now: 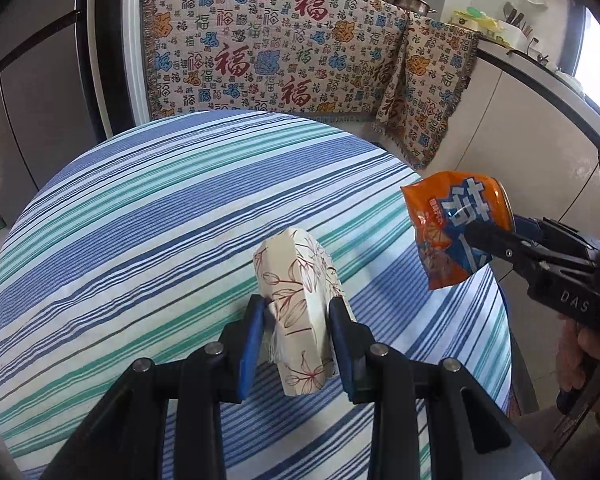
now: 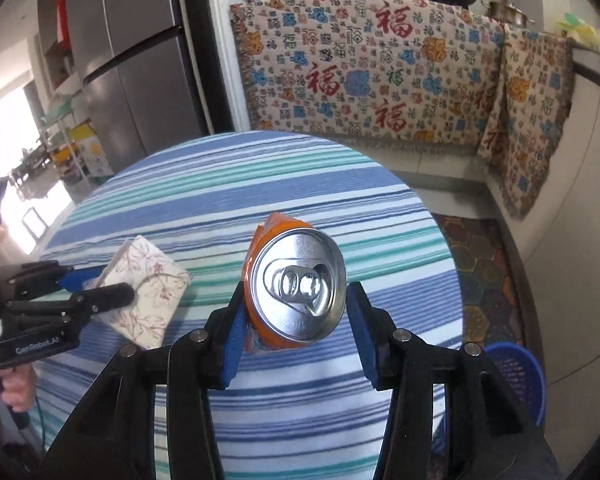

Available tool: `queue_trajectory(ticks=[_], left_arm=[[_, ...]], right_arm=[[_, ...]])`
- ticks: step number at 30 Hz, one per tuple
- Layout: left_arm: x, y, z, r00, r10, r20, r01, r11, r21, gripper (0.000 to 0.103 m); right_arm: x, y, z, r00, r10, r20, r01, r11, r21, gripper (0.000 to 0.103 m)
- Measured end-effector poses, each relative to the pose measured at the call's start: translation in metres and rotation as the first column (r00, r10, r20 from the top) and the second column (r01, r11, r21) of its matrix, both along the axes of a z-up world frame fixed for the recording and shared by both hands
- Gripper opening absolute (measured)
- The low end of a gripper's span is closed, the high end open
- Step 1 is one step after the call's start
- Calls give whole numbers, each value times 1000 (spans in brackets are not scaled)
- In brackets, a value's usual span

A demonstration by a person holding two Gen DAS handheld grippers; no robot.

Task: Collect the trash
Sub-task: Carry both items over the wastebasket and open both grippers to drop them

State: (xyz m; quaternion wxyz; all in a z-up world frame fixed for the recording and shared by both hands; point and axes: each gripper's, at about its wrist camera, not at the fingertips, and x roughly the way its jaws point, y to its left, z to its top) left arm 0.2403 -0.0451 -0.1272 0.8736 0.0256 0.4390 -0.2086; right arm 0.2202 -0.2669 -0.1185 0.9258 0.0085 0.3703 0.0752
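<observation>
A soft packet with a red flower print (image 1: 296, 272) hangs above the striped round table (image 1: 140, 220), and my left gripper (image 1: 297, 304) is shut on its sides. A crushed orange drink can (image 2: 300, 280) with a silver pull-tab top is pinched between the blue pads of my right gripper (image 2: 296, 292), clear of the cloth. In the left wrist view the can (image 1: 456, 216) and the right gripper (image 1: 496, 232) are at the right, beyond the table's edge. In the right wrist view the packet (image 2: 152, 280) and the left gripper (image 2: 112, 282) are at the left.
A blue plastic basket (image 2: 516, 376) stands on the floor at the table's right, beside a patterned rug (image 2: 484, 272). A printed cloth (image 1: 280, 48) covers the counter behind, with pots on top. A grey fridge (image 2: 140, 60) stands at the back left.
</observation>
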Motion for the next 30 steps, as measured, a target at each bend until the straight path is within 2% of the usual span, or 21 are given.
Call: queue_trajectory(ticks=[14, 30], left_arm=[[-34, -52, 15, 997, -61, 48, 60, 998, 31, 33], [-45, -87, 31, 991, -114, 72, 112, 993, 42, 33]], right_arm=[[-54, -29, 8, 998, -59, 12, 59, 998, -9, 49], [-76, -57, 23, 993, -114, 32, 114, 993, 8, 49]])
